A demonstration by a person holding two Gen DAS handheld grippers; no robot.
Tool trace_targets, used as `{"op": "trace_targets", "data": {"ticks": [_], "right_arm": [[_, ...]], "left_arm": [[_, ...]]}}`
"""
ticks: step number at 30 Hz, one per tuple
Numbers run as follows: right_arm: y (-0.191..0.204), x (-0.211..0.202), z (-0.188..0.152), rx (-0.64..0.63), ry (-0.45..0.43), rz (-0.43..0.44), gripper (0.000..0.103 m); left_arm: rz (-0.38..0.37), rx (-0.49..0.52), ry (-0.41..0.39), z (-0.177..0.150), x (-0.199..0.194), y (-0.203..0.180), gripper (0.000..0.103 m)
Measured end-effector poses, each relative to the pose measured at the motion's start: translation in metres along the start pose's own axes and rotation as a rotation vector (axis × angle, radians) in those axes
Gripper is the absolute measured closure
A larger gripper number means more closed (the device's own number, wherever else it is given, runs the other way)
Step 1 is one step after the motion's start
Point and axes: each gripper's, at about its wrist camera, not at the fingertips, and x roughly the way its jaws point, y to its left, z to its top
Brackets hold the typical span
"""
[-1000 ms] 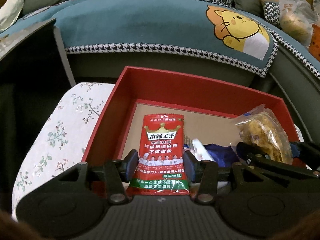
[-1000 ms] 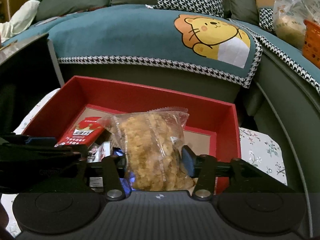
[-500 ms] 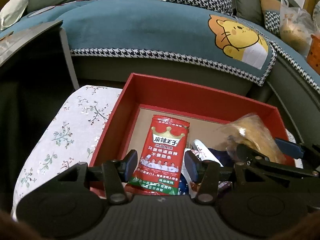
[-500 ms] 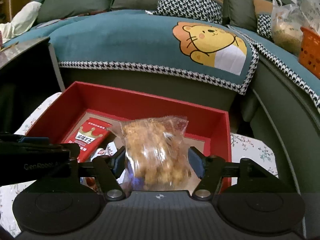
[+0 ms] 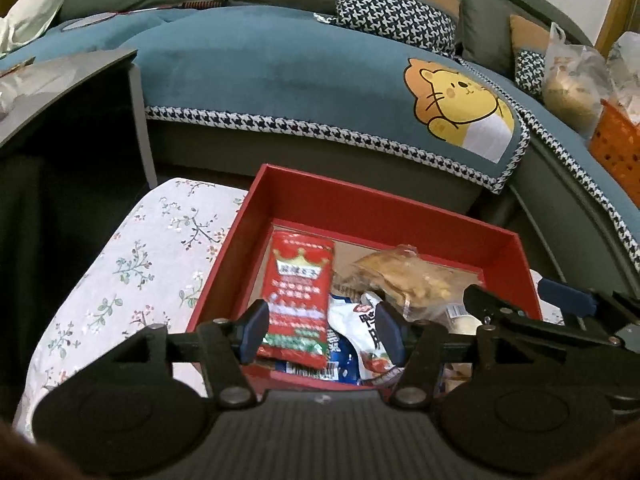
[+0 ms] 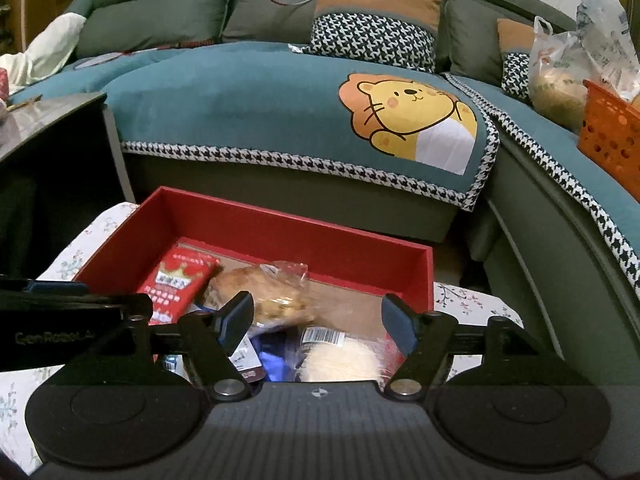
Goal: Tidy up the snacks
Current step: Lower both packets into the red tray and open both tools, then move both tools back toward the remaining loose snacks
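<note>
A red box [image 5: 400, 208] [image 6: 280, 220] stands on a floral-cloth table. Inside it lie a red snack packet with a crown [image 5: 300, 292] [image 6: 176, 280], a clear bag of golden fried snacks [image 5: 416, 280] [image 6: 264, 292], a white and blue packet [image 5: 360, 336] and a pale round bun in wrap [image 6: 340, 360]. My left gripper [image 5: 322, 332] hovers above the box's near edge, jaws opening, the red packet lying free below them. My right gripper [image 6: 316, 320] also hangs over the box, jaws opening with nothing pressed between them. The right gripper's fingers [image 5: 480, 300] show at the left view's right side.
A teal-covered sofa with a lion print [image 6: 408, 116] runs behind the box and curves along the right. An orange basket [image 6: 612, 132] and plastic bags [image 6: 560, 80] sit on it. A dark side table [image 5: 60, 92] stands at the left. Floral cloth [image 5: 132, 272] spreads left of the box.
Both grippers let go: the red packet and the fried-snack bag dropped out of the jaws into the box. Both jaws widened and both grippers rose and drew back.
</note>
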Motion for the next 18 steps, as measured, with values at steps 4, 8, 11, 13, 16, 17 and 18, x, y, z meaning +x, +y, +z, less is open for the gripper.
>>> {"op": "trace_targets", "data": {"ticks": [4,8,11,13,16,17,18], "right_arm": [[0.001,-0.005,0.0,-0.011,-0.003,-0.005,0.025],[0.002,-0.013,0.0,-0.022,-0.005,-0.013,0.025],[0.002,-0.022,0.0,-0.032,-0.009,-0.022,0.025],[0.0,-0.028,-0.001,-0.031,-0.007,-0.022,0.025],[-0.002,-0.038,-0.007,-0.032,0.004,-0.025,0.025],[-0.002,-0.042,-0.01,-0.035,0.009,-0.026,0.024],[-0.003,-0.044,-0.012,-0.041,0.015,-0.028,0.024]], "left_arm": [[-0.003,0.004,-0.001,-0.003,-0.005,0.001,0.024],[-0.009,0.007,0.003,-0.008,-0.012,0.002,0.024],[-0.014,0.01,0.007,-0.012,-0.018,0.004,0.023],[-0.02,0.013,0.011,-0.017,-0.024,0.006,0.023],[-0.026,0.032,0.018,-0.027,-0.033,0.008,0.023],[-0.029,0.036,0.024,-0.031,-0.036,0.008,0.023],[-0.033,0.042,0.034,-0.037,-0.039,0.009,0.023]]}}
